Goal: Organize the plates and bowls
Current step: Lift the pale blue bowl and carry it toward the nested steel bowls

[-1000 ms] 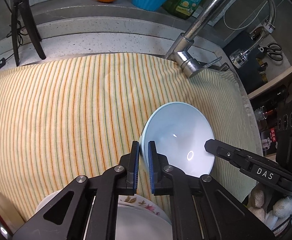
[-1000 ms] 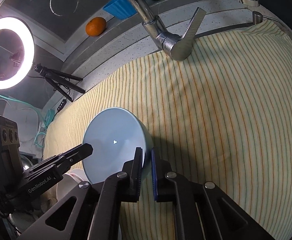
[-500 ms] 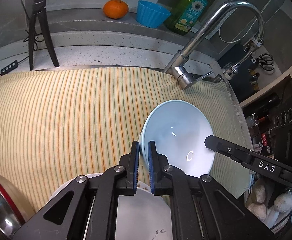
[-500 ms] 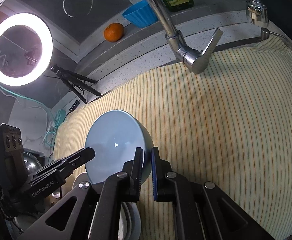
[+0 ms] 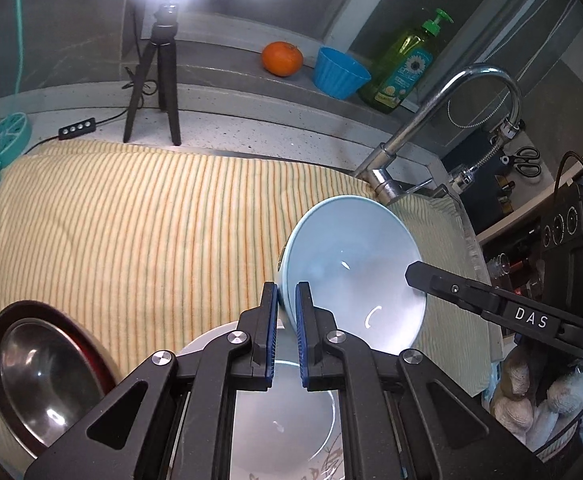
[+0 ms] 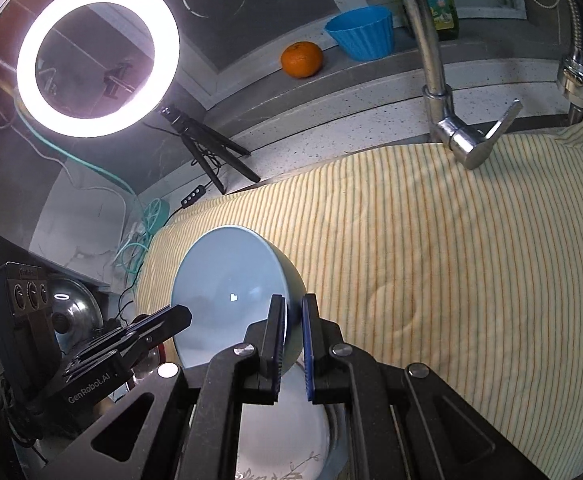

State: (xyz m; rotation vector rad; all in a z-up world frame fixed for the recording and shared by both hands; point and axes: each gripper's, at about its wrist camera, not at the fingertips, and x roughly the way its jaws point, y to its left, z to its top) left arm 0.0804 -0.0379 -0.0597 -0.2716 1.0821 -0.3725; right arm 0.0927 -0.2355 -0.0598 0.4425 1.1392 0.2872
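A pale blue bowl (image 5: 355, 272) hangs tilted above the striped cloth, held from both sides. My left gripper (image 5: 286, 312) is shut on its left rim, and my right gripper (image 6: 293, 320) is shut on the opposite rim of the same bowl (image 6: 227, 292). Each gripper shows in the other's view as a black finger at the bowl's edge. Below the bowl sits a white bowl with a floral print (image 5: 287, 420), also seen under my right gripper as the white bowl (image 6: 283, 432). A steel bowl with a red rim (image 5: 43, 372) lies at the lower left.
The yellow striped cloth (image 5: 139, 232) covers the counter. A chrome faucet (image 5: 443, 120) rises at the back right. On the ledge behind are an orange (image 5: 282, 58), a blue cup (image 5: 341, 73) and a green soap bottle (image 5: 407, 68). A ring light on a tripod (image 6: 99, 56) stands at back left.
Both grippers have lifted the blue bowl and carried it back toward the near edge, over the white floral bowl. The steel bowl and the ring light have come into view.
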